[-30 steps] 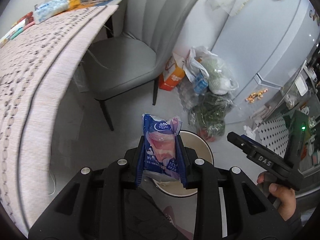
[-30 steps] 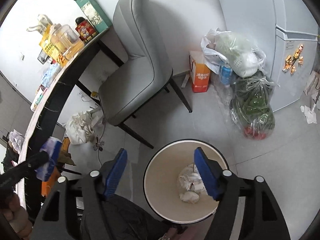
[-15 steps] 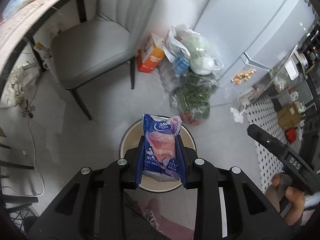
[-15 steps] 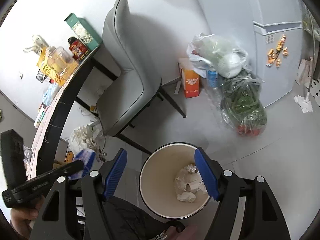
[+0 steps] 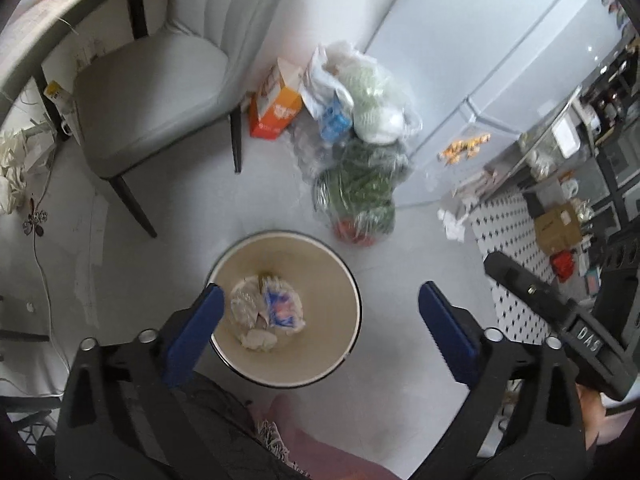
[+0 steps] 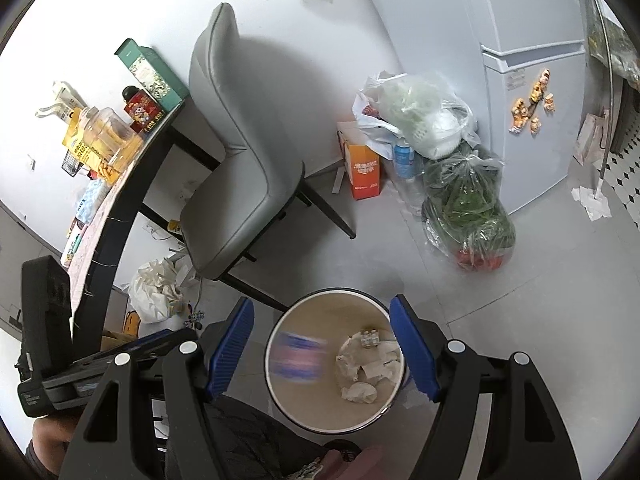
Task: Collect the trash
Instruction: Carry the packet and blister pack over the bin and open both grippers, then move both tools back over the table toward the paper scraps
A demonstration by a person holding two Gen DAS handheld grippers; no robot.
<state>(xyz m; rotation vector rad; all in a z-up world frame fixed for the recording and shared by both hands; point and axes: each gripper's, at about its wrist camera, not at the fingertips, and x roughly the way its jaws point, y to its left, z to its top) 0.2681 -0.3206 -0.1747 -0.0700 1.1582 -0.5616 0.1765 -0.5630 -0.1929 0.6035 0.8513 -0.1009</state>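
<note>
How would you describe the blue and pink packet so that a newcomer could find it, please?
Start at the grey upholstered chair; the round cream waste bin stands on the floor before it. The blue and pink plastic packet lies inside, the only coloured item among white crumpled paper.

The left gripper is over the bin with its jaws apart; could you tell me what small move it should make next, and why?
Probably lift the left gripper away from the bin. Its jaws have just been opening and nothing is between them; the blue packet is already in the bin among crumpled paper, so this drop looks done.
</note>
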